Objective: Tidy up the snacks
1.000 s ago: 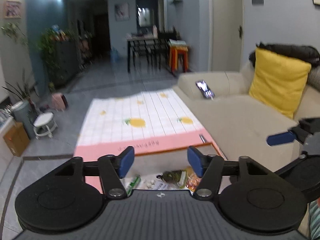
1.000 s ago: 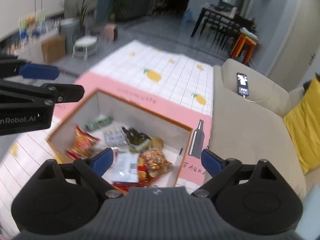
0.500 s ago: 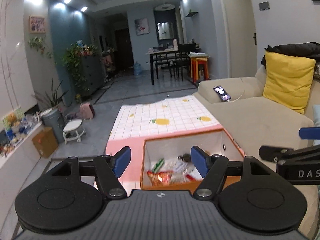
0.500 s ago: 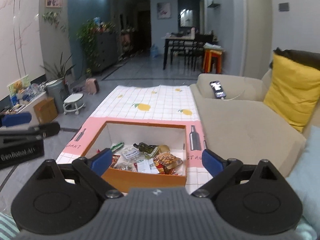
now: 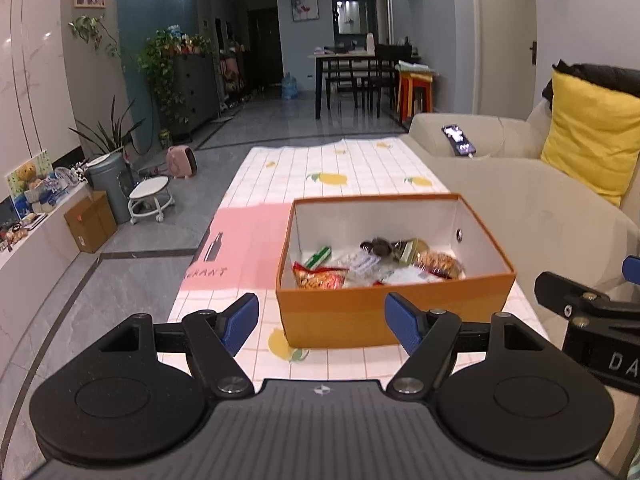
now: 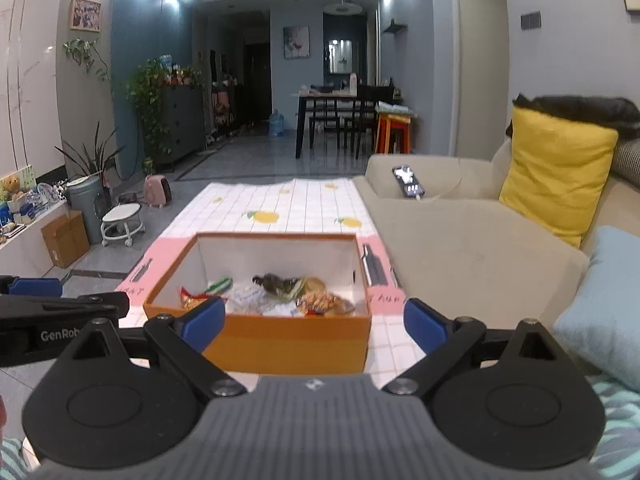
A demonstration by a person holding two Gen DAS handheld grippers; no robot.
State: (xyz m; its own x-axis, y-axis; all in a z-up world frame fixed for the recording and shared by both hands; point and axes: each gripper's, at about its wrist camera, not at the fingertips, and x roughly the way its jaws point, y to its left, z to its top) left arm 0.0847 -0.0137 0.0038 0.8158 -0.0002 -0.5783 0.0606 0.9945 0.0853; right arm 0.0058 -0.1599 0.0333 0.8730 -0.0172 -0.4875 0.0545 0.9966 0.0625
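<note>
Right wrist view shows both grippers, right gripper (image 6: 316,320) and left gripper (image 5: 322,322), jaws spread and empty, short of the box (image 6: 280,340) ahead; reach over its near wall, then pinch one snack packet (image 6: 324,303).

snacks (image 5: 372,262) in box (image 5: 394,308), sofa (image 5: 532,216) right

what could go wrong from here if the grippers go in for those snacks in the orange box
1. The snack packets lie piled and overlapping in the orange box, so one pinch may catch two, or slip on glossy wrap.
2. The box walls stand high around them; either open gripper, left or right, could clip the rim and shove the box across the tablecloth.
3. The box sits near the sofa-side table edge, so a push that way may tip it.
</note>
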